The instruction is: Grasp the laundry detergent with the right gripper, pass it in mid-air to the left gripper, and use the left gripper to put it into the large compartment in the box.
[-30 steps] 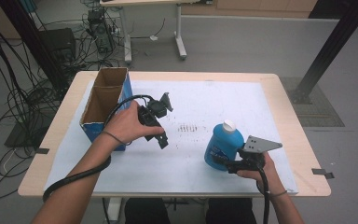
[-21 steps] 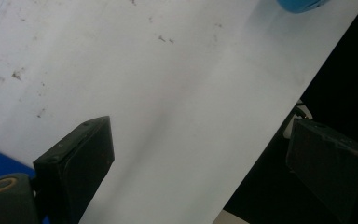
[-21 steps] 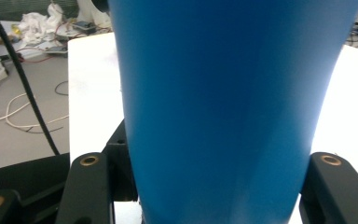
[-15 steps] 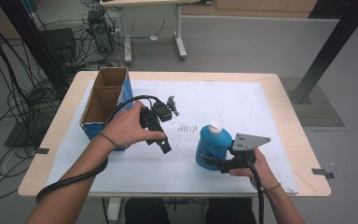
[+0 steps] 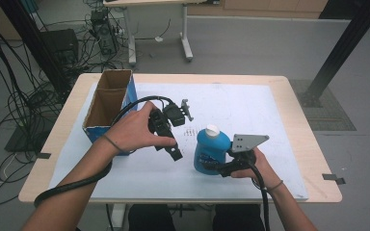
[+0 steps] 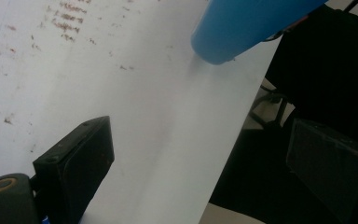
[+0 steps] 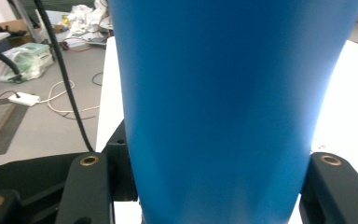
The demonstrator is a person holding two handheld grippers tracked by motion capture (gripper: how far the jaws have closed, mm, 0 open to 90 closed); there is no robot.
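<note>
Near the worktop's (image 5: 298,144) front edge: blue bottle (image 5: 211,151), upright, white cap up.
Right tongs (image 5: 218,167): clamped on its lower body, likely for a steady carry.
Left tongs (image 5: 174,126): jaws apart, empty, beside the cardboard box (image 5: 107,108).

High view looks down; both tongs' cameras closely share the blue bottle (image 5: 211,153).

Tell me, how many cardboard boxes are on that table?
1: an open cardboard box stands at the table's far left corner, beside the left hand.
</note>
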